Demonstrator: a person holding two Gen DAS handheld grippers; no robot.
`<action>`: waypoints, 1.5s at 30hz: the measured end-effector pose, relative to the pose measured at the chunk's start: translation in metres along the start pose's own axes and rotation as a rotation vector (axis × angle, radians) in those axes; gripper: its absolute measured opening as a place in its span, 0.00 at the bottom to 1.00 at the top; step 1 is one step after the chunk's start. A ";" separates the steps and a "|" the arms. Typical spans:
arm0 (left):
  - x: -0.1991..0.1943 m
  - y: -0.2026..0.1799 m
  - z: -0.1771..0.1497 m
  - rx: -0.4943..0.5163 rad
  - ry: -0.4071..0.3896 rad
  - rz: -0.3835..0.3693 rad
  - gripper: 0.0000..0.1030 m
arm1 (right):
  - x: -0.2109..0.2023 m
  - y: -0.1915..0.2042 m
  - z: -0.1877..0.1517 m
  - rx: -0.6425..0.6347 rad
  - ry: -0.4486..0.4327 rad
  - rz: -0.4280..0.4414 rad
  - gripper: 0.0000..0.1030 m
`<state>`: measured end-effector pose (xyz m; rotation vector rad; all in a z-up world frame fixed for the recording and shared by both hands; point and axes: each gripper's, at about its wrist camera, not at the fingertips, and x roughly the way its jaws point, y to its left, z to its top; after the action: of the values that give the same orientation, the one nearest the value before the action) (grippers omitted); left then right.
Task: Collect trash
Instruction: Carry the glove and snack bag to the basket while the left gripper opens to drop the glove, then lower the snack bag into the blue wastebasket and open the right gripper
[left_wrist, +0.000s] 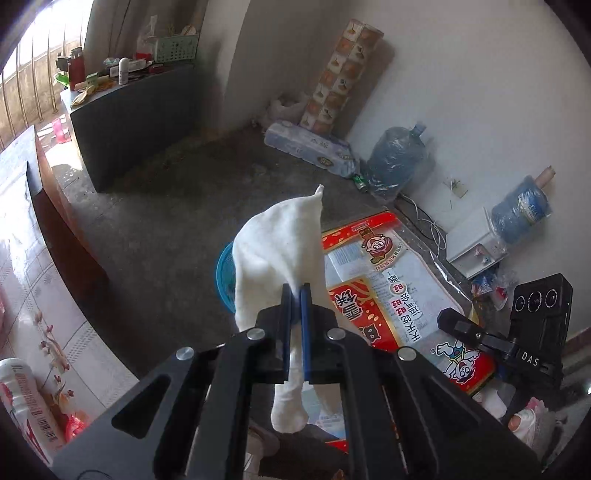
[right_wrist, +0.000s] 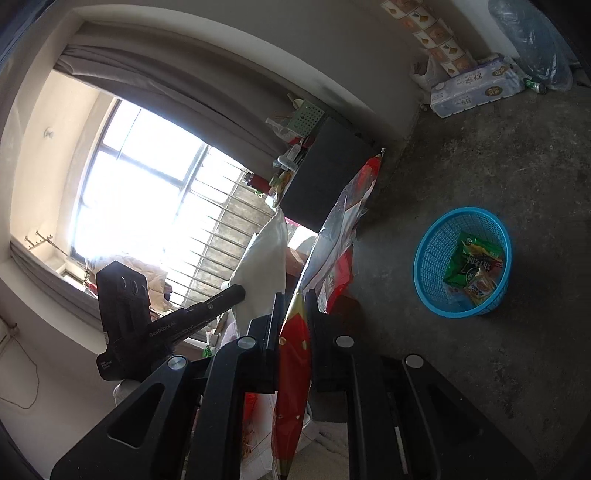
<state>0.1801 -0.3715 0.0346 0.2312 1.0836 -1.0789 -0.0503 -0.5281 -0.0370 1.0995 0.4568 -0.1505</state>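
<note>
On the far left of the left wrist view, a patterned tabletop (left_wrist: 44, 295) carried a white bottle (left_wrist: 26, 402) with red print, and beyond it a dark cabinet (left_wrist: 140, 122) stood loaded with clutter. At the centre, the left gripper (left_wrist: 295, 291) had its blue-padded jaws closed tight on a white tissue (left_wrist: 284, 251), which rose above the fingers and also hung below them. Behind the tissue, a slice of the blue basket (left_wrist: 223, 273) showed on the concrete floor. Just right of the tissue, a large red-and-clear snack bag (left_wrist: 399, 295) hung in the air, and at the right edge the right gripper's black body appeared.

From the right wrist view, a bright barred window (right_wrist: 155, 206) filled the left. The left gripper's body (right_wrist: 166, 325) stood beside the tissue (right_wrist: 266, 266). In the middle, the right gripper (right_wrist: 293, 295) was clamped on the red edge of the snack bag (right_wrist: 295, 354). Well apart to the right, the blue basket (right_wrist: 428, 258) sat on the floor with green and orange wrappers (right_wrist: 474, 266) inside.
</note>
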 end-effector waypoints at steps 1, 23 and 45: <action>0.020 -0.002 0.004 -0.004 0.030 -0.001 0.03 | 0.003 -0.011 0.003 0.019 -0.003 -0.023 0.11; 0.150 0.021 0.067 0.018 0.180 0.125 0.53 | 0.157 -0.148 0.077 0.038 0.073 -0.428 0.11; -0.179 0.193 -0.151 -0.418 -0.245 0.432 0.62 | 0.330 -0.096 0.024 -0.523 0.447 -0.666 0.51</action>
<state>0.2354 -0.0734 0.0393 -0.0059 0.9557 -0.4654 0.2198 -0.5587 -0.2482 0.4252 1.1859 -0.3483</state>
